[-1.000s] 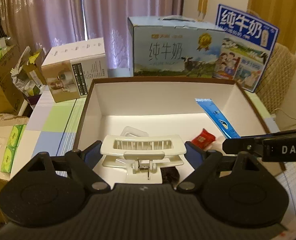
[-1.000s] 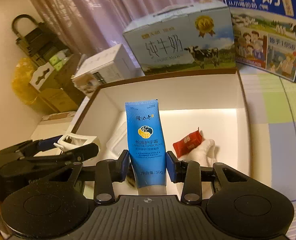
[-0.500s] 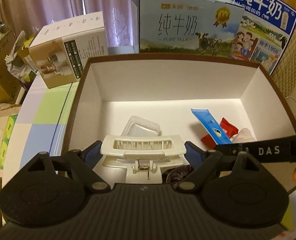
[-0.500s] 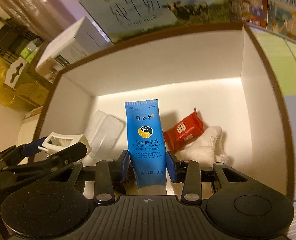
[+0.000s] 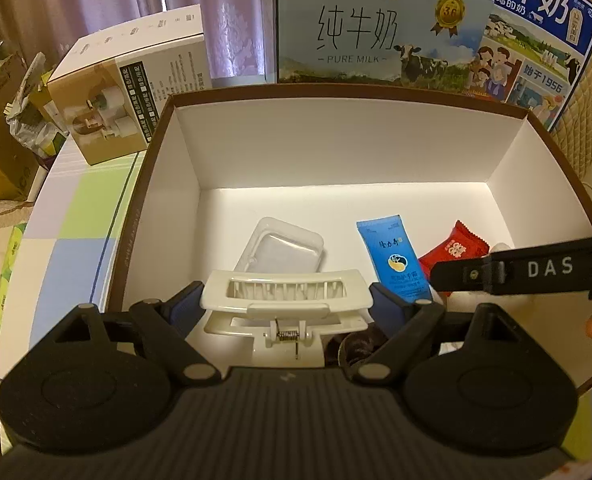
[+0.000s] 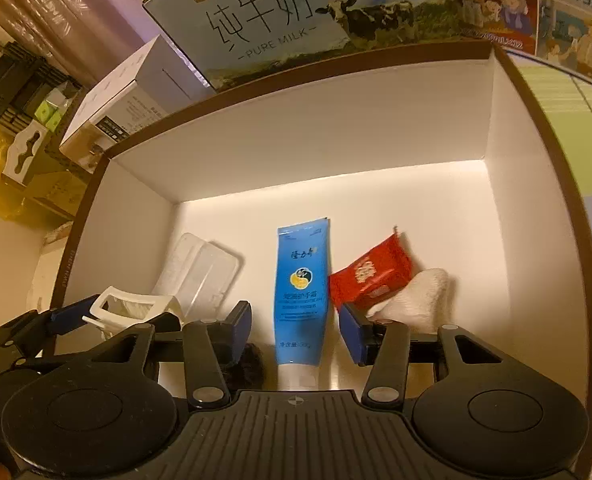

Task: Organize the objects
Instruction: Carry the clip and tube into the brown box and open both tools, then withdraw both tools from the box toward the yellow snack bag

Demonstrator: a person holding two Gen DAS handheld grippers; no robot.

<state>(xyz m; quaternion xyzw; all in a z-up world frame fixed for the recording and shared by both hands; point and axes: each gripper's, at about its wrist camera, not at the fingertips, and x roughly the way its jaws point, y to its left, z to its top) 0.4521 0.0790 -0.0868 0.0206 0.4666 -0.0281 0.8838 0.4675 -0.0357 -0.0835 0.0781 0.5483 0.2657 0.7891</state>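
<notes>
My left gripper (image 5: 287, 305) is shut on a white hair claw clip (image 5: 286, 300) and holds it low inside the white box (image 5: 336, 148) with a brown rim. My right gripper (image 6: 296, 326) is open; the blue hand cream tube (image 6: 302, 284) lies on the box floor between its fingers, free of them. The tube also shows in the left wrist view (image 5: 394, 262). A red candy packet (image 6: 370, 276), a white cloth (image 6: 416, 298) and a clear plastic case (image 6: 200, 272) lie on the box floor. A dark hair tie (image 6: 250, 368) lies near the front.
Two milk cartons (image 5: 376, 28) stand behind the box. A white appliance box (image 5: 128, 84) stands at the back left on the checked tablecloth (image 5: 68, 240). Cardboard boxes and clutter (image 5: 0, 120) are off the table's left side.
Both grippers moved forward and down into the box. The right gripper opened and let go of the blue tube, which now lies on the box floor. The left still holds the clip.
</notes>
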